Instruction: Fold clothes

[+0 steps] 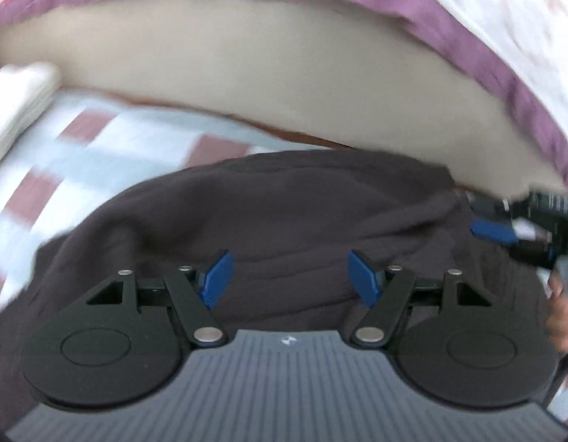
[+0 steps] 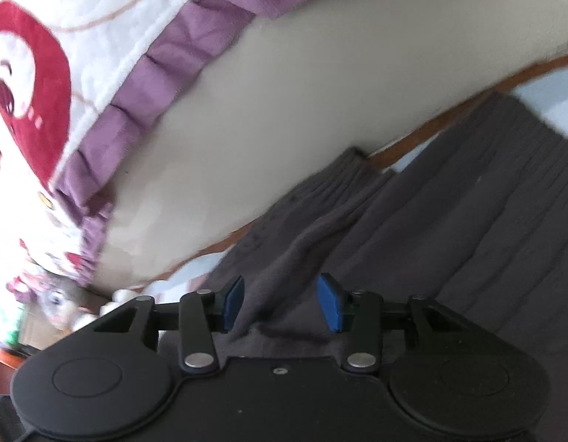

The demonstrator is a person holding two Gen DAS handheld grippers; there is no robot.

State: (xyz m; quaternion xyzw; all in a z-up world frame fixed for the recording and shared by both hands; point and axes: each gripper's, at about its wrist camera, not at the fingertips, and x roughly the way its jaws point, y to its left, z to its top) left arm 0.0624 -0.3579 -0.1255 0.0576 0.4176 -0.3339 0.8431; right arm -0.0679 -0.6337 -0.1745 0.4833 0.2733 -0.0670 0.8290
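Both jaws standing spread, nothing pinched: left hand-held gripper [image 1: 289, 280] hovering over dark grey garment [image 1: 276, 213], right hand-held gripper [image 2: 282, 304] straddling raised ridge of it, pads not pressing. Garment lying on checked bedsheet [image 1: 110, 140], beside beige wall [image 1: 247, 73]. Judging next fold needing matched edges; planning on pinching hem, not loose ridge, lifting evenly to avoid bunching
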